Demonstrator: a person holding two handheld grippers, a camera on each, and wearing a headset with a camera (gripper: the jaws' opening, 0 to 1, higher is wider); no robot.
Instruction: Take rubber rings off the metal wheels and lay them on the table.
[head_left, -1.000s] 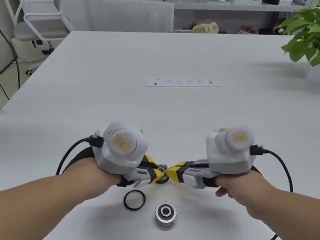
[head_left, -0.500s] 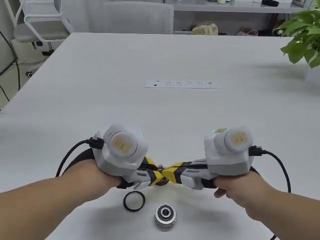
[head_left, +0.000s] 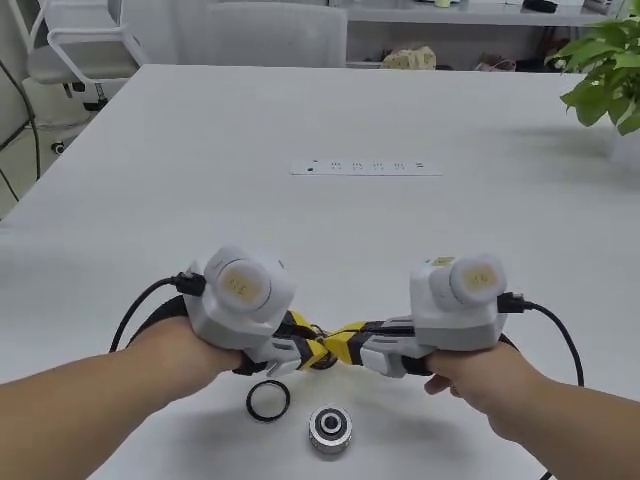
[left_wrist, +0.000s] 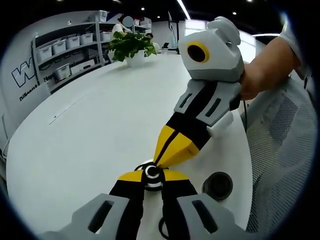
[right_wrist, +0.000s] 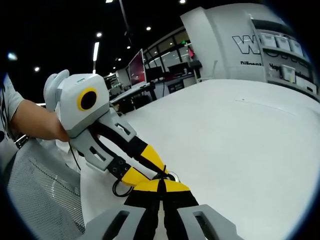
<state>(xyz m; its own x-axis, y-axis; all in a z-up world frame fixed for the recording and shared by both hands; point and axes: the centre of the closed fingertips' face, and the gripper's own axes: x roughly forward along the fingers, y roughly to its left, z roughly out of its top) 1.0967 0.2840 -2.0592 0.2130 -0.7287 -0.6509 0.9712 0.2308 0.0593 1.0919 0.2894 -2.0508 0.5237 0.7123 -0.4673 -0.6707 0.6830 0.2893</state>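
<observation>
My left gripper (head_left: 311, 352) and right gripper (head_left: 339, 350) meet tip to tip low over the table's near edge. Between them is a small metal wheel (left_wrist: 151, 174) with a dark rubber ring around it, and my left gripper (left_wrist: 151, 178) is shut on it. The right gripper (left_wrist: 161, 160) comes in from above with its jaws pinched together on the wheel's ring. In the right gripper view its own jaws (right_wrist: 162, 184) are closed just short of the wheel (right_wrist: 171, 176). A loose black rubber ring (head_left: 268, 400) lies on the table beside a bare metal wheel (head_left: 330, 427).
A white power strip (head_left: 366, 167) lies mid-table. A potted plant (head_left: 605, 70) stands at the far right and a white chair (head_left: 75, 50) at the far left. Black cables trail from both grippers. A mesh chair back (left_wrist: 280, 150) is close behind.
</observation>
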